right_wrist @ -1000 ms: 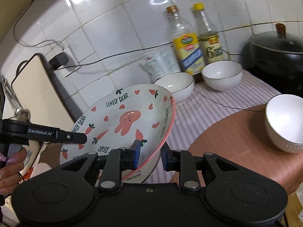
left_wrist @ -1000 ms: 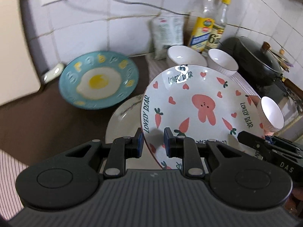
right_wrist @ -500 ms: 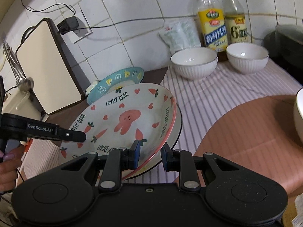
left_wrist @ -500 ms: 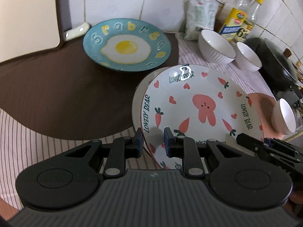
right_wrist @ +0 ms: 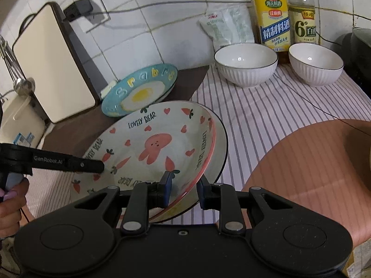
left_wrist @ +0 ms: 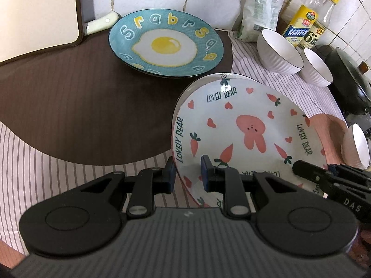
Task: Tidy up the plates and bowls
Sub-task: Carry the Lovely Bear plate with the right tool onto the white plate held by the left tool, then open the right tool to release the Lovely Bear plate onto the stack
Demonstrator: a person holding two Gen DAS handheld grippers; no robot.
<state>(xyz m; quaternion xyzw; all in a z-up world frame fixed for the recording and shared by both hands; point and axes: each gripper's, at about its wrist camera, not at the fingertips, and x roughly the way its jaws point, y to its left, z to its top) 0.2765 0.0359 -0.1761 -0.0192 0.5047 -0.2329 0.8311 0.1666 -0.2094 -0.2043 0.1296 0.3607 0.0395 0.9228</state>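
- Resting tilted between both grippers, the rabbit plate (left_wrist: 250, 125) with carrots, hearts and "LOVELY BEAR" lettering is seen over a second plate (right_wrist: 219, 153), pale with a dark rim, that lies just beneath it on the striped cloth (right_wrist: 266, 106).
- The left gripper (left_wrist: 186, 173) is clamped narrowly on the rabbit plate's near rim, one blue pad inside the plate and one outside.
- The right gripper (right_wrist: 184, 188) is likewise closed on the rim at the opposite side, its pads pinching the pink-edged lip; whether the lower plate's rim is also caught cannot be told.
- In the right wrist view the left gripper's black finger is seen reaching onto the plate, held by a hand (right_wrist: 9, 199).
- A blue fried-egg plate (left_wrist: 165, 45) is set on the brown mat (left_wrist: 69, 106) beyond, near but apart from the rabbit plate.
- Two white ribbed bowls (right_wrist: 245, 63) (right_wrist: 315, 63) stand side by side on the cloth near the tiled wall.
- A third white bowl (left_wrist: 356, 146) is seen at the right edge, by the pink mat (right_wrist: 313, 157).
- Two bottles (right_wrist: 271, 18) and a packet (right_wrist: 228, 26) are placed against the wall behind the bowls.
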